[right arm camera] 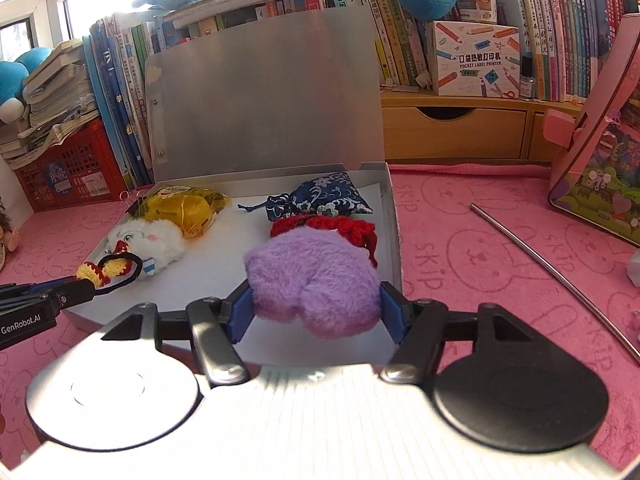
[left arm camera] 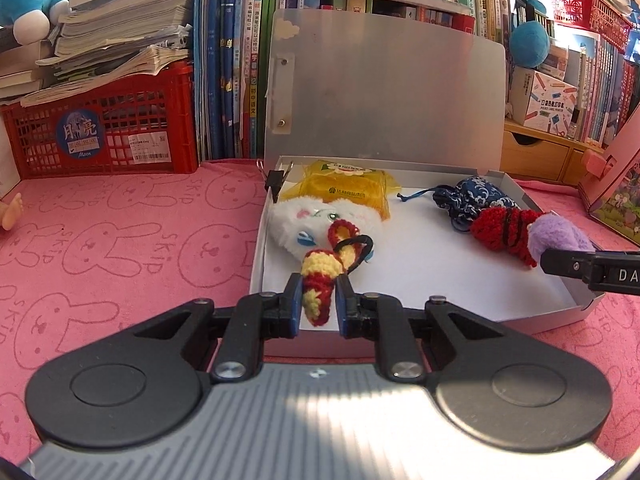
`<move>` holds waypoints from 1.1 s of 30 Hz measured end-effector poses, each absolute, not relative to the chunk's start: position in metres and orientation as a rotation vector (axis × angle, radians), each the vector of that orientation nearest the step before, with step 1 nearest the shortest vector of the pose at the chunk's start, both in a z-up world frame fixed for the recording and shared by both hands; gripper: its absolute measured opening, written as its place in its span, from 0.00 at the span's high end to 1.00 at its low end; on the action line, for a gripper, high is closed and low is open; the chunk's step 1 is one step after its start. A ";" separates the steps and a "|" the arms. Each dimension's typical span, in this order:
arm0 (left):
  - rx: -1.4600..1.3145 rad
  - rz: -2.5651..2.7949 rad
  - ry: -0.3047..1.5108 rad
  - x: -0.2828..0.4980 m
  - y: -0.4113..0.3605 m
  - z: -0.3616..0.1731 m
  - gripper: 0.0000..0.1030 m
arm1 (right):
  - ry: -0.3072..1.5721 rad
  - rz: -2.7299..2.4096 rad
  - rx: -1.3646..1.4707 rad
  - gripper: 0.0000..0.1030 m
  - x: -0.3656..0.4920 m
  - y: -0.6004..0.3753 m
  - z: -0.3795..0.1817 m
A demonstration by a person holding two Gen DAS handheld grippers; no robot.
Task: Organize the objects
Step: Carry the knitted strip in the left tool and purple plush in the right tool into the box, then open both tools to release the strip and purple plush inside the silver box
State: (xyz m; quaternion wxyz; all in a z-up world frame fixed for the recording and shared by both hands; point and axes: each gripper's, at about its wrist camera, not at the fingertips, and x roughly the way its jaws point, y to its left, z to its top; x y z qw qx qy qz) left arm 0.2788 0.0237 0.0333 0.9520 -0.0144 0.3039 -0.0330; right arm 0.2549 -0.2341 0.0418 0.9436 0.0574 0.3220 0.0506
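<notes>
An open silver box [left arm camera: 576,300] [right arm camera: 394,216] lies on the pink cloth with its lid upright. My left gripper [left arm camera: 318,298] is shut on a yellow-and-red crochet charm [left arm camera: 320,276] [right arm camera: 106,268] over the box's front left edge. My right gripper [right arm camera: 316,304] is shut on a purple plush [right arm camera: 316,280] [left arm camera: 556,232] over the box's front right part. Inside lie a white plush [left arm camera: 296,224] [right arm camera: 148,240], a yellow packet [left arm camera: 348,188] [right arm camera: 184,208], a blue floral pouch [left arm camera: 480,196] [right arm camera: 324,196] and a red crochet piece [left arm camera: 504,232] [right arm camera: 344,228].
A red crate [left arm camera: 100,136] with stacked books stands at the back left, bookshelves behind. A metal rod [right arm camera: 552,272] lies on the cloth right of the box. A pink picture box [right arm camera: 600,160] leans at the right. A black binder clip [left arm camera: 276,180] sits on the box's left wall.
</notes>
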 end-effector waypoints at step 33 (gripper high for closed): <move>-0.021 -0.020 0.677 0.315 0.019 0.009 0.80 | 0.666 0.088 0.141 0.32 0.277 -0.239 0.029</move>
